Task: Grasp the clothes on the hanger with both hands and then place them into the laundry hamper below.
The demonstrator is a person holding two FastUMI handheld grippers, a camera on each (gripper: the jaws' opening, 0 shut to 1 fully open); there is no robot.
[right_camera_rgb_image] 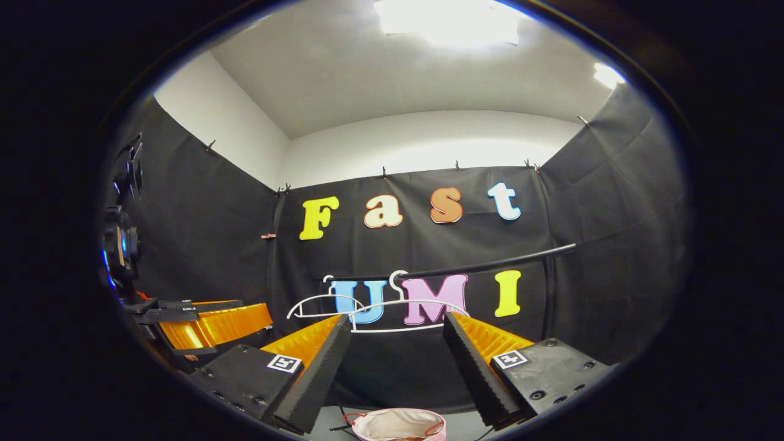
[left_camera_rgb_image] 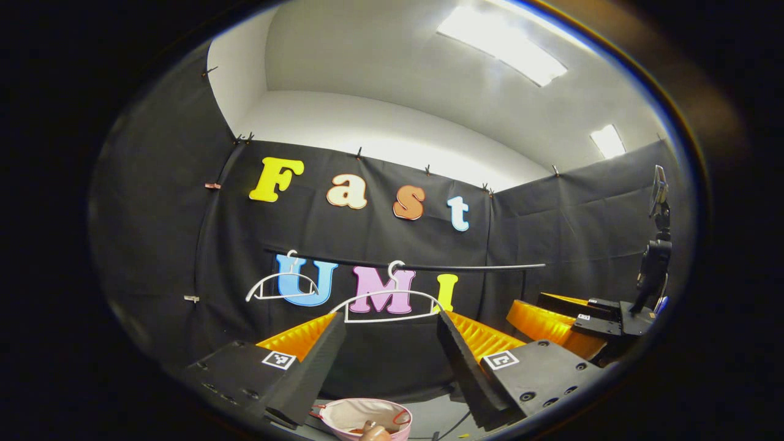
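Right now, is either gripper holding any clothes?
No: in the left gripper view the left gripper stands open with nothing between its fingers, and in the right gripper view the right gripper is open and empty too.

Both views look forward and slightly upward from low down, well back from the rail point(left_camera_rgb_image: 404, 264) with its white hangers point(right_camera_rgb_image: 398, 306). They share rail, hangers and the hamper point(right_camera_rgb_image: 398, 424) at bottom centre.
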